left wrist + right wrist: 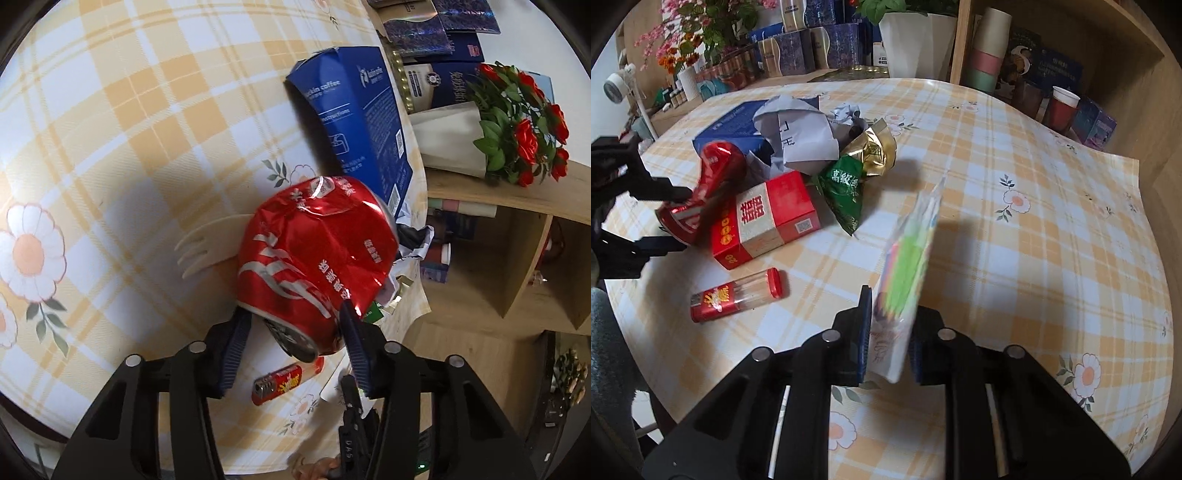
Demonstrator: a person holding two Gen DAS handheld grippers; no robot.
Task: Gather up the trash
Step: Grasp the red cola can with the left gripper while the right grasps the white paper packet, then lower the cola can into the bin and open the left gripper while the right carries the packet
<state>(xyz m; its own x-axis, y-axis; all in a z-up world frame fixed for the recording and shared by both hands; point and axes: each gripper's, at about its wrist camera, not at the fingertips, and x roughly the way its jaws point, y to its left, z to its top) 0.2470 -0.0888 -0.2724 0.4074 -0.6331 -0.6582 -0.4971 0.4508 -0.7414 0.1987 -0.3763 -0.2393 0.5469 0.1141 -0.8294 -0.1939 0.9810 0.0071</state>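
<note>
You've got the checked table (1052,221) with plenty on it: the blue coffee box (365,122), crumpled paper (798,129), the red carton (764,218), a green-and-gold wrapper (857,177), the lighter (735,295) and a plastic fork (207,247). No bin in sight, so nothing counts as collected. Your left gripper (295,332) is clamped on the crushed red can (317,254), which looks lifted off the cloth, though that's hard to judge at this angle. Your right gripper (888,343) has closed on a flat clear packet (908,273) of coloured strips, held upright above the table.
</note>
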